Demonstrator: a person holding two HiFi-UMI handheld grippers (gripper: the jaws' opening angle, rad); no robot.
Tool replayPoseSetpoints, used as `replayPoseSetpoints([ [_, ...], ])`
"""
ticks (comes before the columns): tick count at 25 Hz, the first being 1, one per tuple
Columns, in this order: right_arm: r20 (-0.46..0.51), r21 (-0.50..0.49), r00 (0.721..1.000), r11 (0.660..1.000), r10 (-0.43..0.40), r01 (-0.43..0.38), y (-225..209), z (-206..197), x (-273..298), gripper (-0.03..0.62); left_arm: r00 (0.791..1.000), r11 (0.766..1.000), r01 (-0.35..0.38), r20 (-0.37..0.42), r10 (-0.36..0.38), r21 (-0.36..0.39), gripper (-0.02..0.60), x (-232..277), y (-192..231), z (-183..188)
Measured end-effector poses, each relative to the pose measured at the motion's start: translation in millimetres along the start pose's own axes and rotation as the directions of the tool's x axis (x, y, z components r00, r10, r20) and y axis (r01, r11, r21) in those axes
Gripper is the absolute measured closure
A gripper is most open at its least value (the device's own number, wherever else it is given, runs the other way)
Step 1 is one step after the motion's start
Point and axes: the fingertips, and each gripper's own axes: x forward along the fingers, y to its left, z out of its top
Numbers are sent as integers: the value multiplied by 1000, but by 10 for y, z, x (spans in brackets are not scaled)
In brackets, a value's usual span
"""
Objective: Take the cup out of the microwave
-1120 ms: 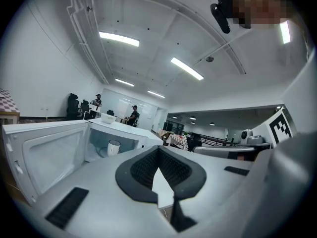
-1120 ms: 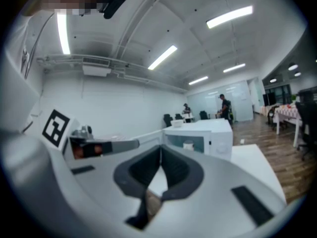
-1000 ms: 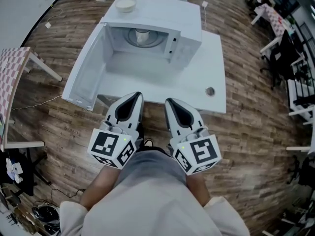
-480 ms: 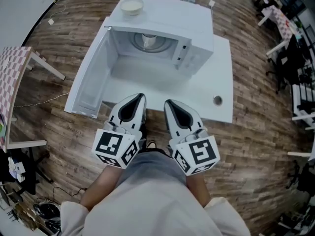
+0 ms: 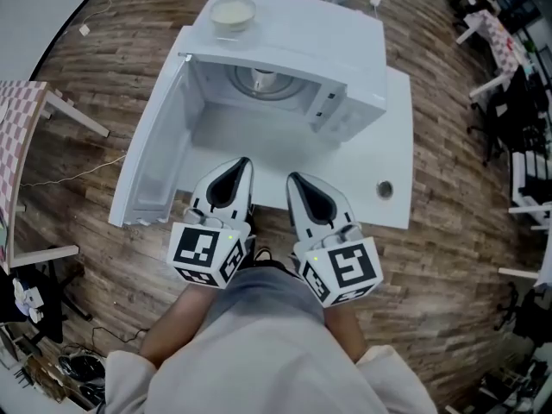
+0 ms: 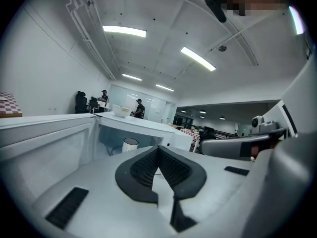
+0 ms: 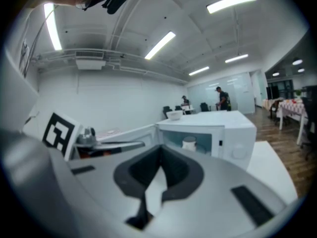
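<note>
Cup [image 5: 264, 79] sits upright inside the microwave [image 5: 293, 37], its door [image 5: 153, 158] swung wide to the left, a bowl [image 5: 234, 11] on top. Left claw [image 5: 235, 172] and right claw [image 5: 297, 181] hover side by side at the near edge of the surface [image 5: 398, 162], both closed and holding nothing.

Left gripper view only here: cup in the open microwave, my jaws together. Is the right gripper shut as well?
Observer: Yes. Right gripper is shut, nothing between its jaws.
Operator: Where do both sit against the table?
Observer: In the head view the left gripper and the right one overlap the table's near edge, short of the microwave.
Operator: Obstacles on the table?
Observer: A round fitting set in its top, to the right of the grippers.
</note>
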Motion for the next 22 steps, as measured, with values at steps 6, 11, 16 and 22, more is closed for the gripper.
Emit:
replayPoseSetpoints([
  [6, -14, 3, 1000, 1000, -3, 3, -141, 36, 247, 572, 1000, 1000, -16, -1, 16, 11, 566, 347, 144, -46],
  [11, -24, 3, 1000, 1000, -2, 2, -202, 32, 478, 572, 1000, 1000, -17, -11, 17, 25, 566, 633, 318, -153],
  [16, -36, -10, 999, 1000, -13, 12, -326, 103, 656, 572, 999, 999, -33, -16, 33, 22, 565, 963, 538, -263],
  [22, -48, -13, 999, 1000, -25, 25, -460, 179, 777, 572, 998, 998, -53, -25, 54, 38, 565, 1298, 706, -318],
])
